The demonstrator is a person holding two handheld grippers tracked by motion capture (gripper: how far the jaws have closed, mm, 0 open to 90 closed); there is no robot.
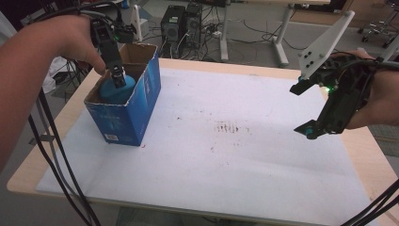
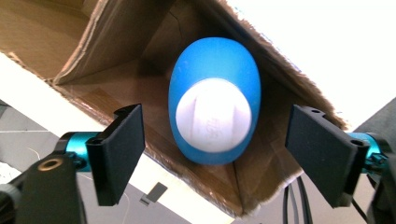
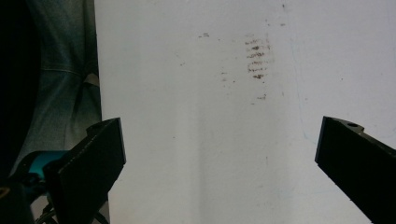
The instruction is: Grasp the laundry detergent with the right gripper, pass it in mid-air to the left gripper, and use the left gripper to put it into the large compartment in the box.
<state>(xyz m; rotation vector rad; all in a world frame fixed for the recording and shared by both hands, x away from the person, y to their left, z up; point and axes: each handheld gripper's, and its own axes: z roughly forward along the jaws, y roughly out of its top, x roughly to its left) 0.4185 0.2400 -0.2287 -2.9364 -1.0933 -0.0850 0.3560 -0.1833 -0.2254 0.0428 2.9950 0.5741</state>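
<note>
The blue bottle (image 2: 214,100) stands upright, white cap up, in the open blue box (image 1: 141,106) near the surface's far left corner. The left tongs (image 2: 215,158) hang directly above it, jaws apart and clear of it; the right tongs (image 1: 301,109), also apart and empty, sit well off by the right edge.

This looks like a lab or a technical workroom. Behind the table (image 1: 263,70), which has a white sheet (image 1: 226,155) over its wooden top, two black computer towers (image 1: 181,23) stand on the grey floor among loose cables (image 1: 256,30). White legs of other desks (image 1: 281,37) rise nearby, and a wheeled chair base (image 1: 376,30) shows at the far right.
</note>
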